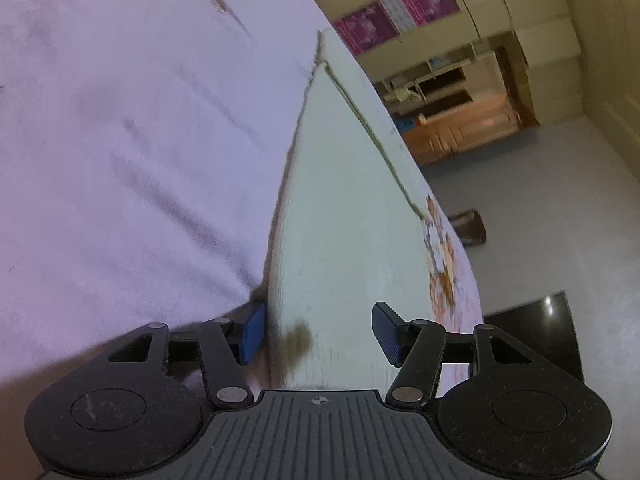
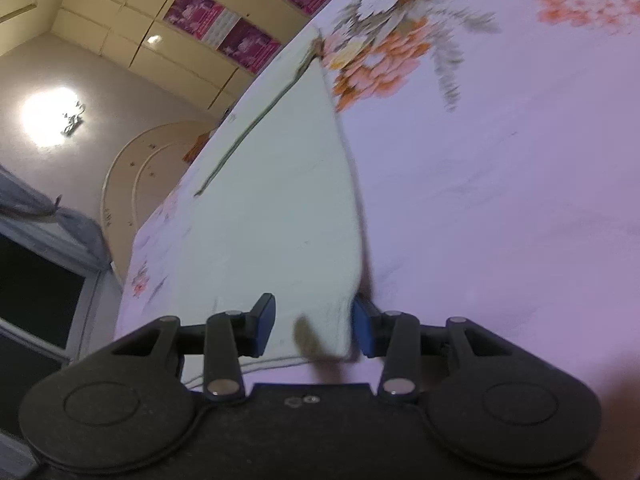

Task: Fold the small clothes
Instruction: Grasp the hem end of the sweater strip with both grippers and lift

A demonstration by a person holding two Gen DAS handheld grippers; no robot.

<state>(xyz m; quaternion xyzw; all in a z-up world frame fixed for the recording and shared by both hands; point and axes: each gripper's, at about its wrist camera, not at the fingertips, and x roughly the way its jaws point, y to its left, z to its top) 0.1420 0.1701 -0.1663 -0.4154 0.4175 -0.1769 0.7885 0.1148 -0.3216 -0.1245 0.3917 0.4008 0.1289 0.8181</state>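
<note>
A pale mint-green small garment [image 1: 340, 208] lies flat on a lilac floral bedsheet [image 1: 120, 140]. A dark seam line runs along it, and it has a brown mark at its near edge. My left gripper [image 1: 318, 334] is open, its blue pads on either side of the garment's near corner. In the right wrist view the same garment [image 2: 280, 208] stretches away from me. My right gripper [image 2: 312, 330] is open around another near corner with a brown mark. The sheet's flower print [image 2: 392, 40] lies beyond it.
The bed edge drops off to a grey floor [image 1: 540, 200] at the right in the left wrist view. Cream cupboards with purple posters [image 2: 224, 28] and a wooden unit [image 1: 460, 120] stand at the back. A dark window [image 2: 36, 300] is at the left.
</note>
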